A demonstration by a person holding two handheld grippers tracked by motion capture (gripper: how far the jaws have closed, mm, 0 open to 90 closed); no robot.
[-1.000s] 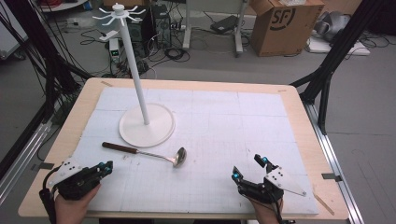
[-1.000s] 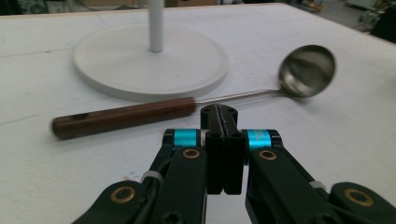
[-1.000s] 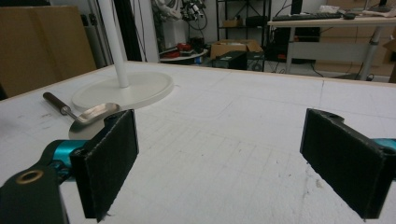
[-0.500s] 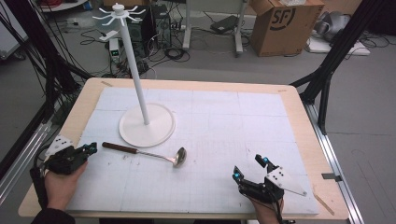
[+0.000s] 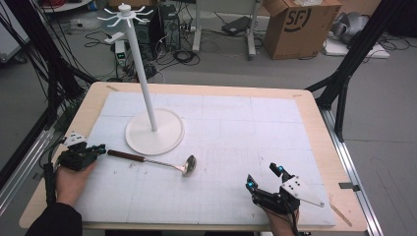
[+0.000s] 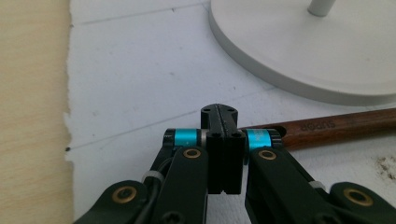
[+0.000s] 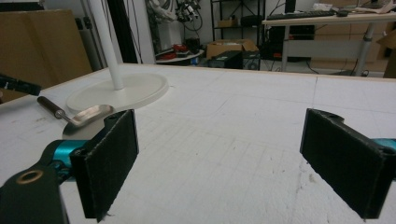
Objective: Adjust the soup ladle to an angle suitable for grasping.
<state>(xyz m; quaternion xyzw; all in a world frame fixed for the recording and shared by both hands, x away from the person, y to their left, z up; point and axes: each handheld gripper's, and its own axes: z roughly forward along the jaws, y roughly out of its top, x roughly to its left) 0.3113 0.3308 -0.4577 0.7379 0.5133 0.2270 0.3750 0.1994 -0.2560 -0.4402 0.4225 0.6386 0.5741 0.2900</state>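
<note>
Though flat, ladle (image 5: 156,162) handle left-pointing.

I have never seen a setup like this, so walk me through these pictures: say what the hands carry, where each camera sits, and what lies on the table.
No robot here: a person holds a two-jaw tool in each hand. The high view looks down on the table from above the person's side. There the left tool sits beside the wooden handle end of a ladle, and the right tool rests near the front edge.

The other two pictures come from cameras riding on the tools. In the left gripper view, that tool's jaws are shut together with nothing between them; the ladle's handle lies just beyond. In the right gripper view, its jaws stand wide open and empty.

Also on the table: a white stand, a round base with a tall pole.
</note>
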